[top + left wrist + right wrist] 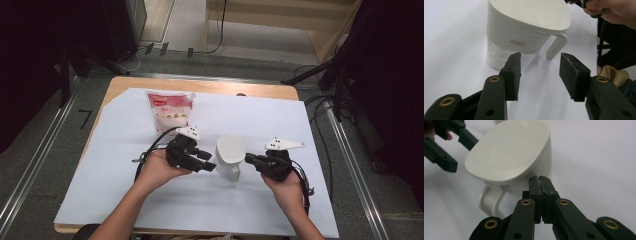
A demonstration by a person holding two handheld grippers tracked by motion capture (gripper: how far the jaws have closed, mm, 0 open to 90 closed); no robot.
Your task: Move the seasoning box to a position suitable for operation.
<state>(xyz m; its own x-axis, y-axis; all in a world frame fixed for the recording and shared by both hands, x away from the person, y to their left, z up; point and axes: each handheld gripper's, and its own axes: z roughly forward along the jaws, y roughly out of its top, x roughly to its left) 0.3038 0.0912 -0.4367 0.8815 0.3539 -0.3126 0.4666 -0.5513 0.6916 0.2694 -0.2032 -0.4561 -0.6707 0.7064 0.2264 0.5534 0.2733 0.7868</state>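
Observation:
A white lidded pitcher stands near the middle of the table, its lid on and its handle toward the person. In the left gripper view the pitcher has a clear lower part with white grains inside. My left gripper sits just left of the pitcher; its jaws stand open with nothing between the pads. My right gripper is at the pitcher's right side, jaws shut together with nothing in them, tips close against the pitcher wall.
A pink and white pouch lies flat at the back left of the white sheet covering the wooden table. Cables trail from both grippers. Metal rails and dark stands flank the table.

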